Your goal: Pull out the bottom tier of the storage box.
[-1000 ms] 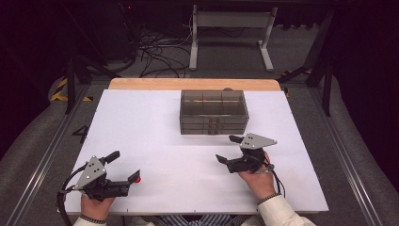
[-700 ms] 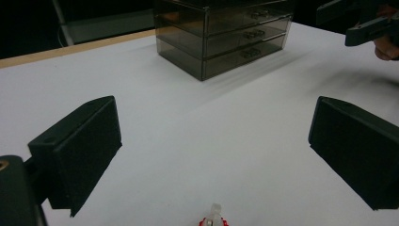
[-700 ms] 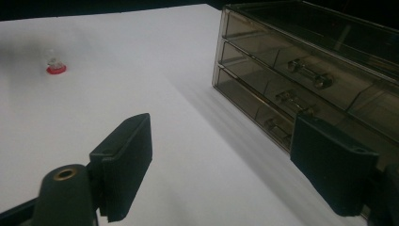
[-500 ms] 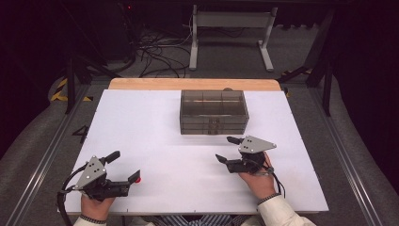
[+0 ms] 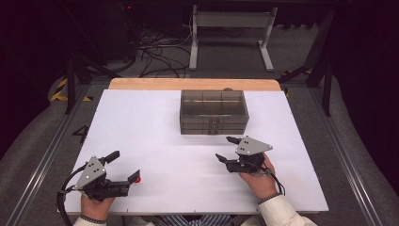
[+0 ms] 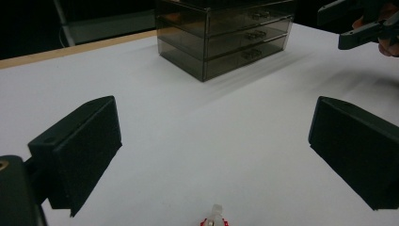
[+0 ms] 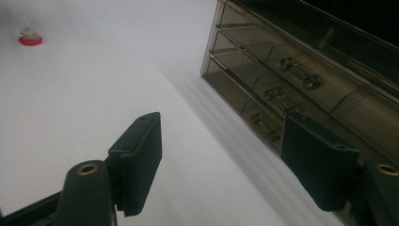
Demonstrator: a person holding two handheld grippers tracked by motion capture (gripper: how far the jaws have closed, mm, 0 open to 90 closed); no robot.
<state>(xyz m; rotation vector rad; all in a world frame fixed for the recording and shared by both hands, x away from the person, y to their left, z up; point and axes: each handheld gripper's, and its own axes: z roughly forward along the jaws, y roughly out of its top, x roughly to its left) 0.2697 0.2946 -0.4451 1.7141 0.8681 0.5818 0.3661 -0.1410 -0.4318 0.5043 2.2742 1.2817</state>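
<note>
- Now our right gripper (image 5: 227,148), right of centre in the high view, has its jaws apart with nothing between them; they have just been closing, and the gap looks narrower than in the earliest high frame.
- In the right gripper view the two black jaws rise from the bottom edge, bare white table between them, and the far jaw overlaps the lowest drawer front of the drawer box (image 7: 301,80) in the picture without any contact that we can make out.
- Our left gripper (image 5: 125,165), at the lower left of the high view, holds its jaws spread wide and empty; in the left gripper view they stand at the left and right edges of the frame.
- Just past the tip of one left jaw lies the small red-and-white piece (image 5: 137,177); it shows at the bottom centre of the left gripper view (image 6: 214,219) and at the upper left of the right gripper view (image 7: 29,35), free of any jaw.
- Both hands sit where they sat in the earlier high frames, and the small piece has not shifted either.
- Outward, the smoked three-drawer box (image 5: 213,111) stands at the upper middle of the white table (image 5: 141,122), drawers shut, unchanged.
- Our right hand (image 5: 256,174) grips its tool near the bottom edge, well apart from the left hand (image 5: 96,203).
</note>
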